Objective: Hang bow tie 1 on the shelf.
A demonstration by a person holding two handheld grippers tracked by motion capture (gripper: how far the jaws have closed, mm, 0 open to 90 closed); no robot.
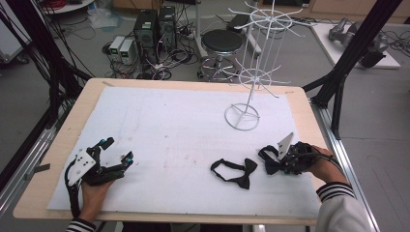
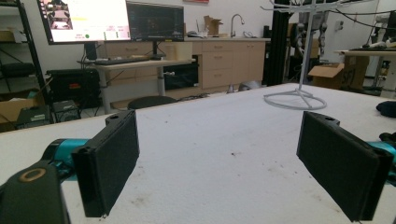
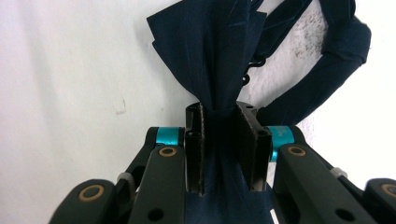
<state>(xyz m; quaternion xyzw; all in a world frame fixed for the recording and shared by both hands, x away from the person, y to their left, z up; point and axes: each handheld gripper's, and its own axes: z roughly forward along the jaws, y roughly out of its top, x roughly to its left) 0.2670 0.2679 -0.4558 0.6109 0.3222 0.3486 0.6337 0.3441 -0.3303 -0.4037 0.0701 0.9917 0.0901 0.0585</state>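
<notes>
Bow tie [image 3: 210, 60] number one — dark navy, pinched at its knot between the pads of the right tool [image 3: 227, 140] — lies on the white sheet of the tabletop [image 1: 169, 125], its wings fanning out ahead of the jaws and its neck strap looping off to one side. A second bow tie [image 1: 236, 173] rests flat just beside that tool, toward the left one. The left tool [image 1: 116, 152] sits well apart, jaws spread wide with nothing between them, resting low over bare sheet. The grasp looks made, so the step in hand seems to be picking up. Next comes a clean lift — then likely a carry to the white wire rack [image 1: 251, 72] standing beyond the right tool, without the strap snagging.
</notes>
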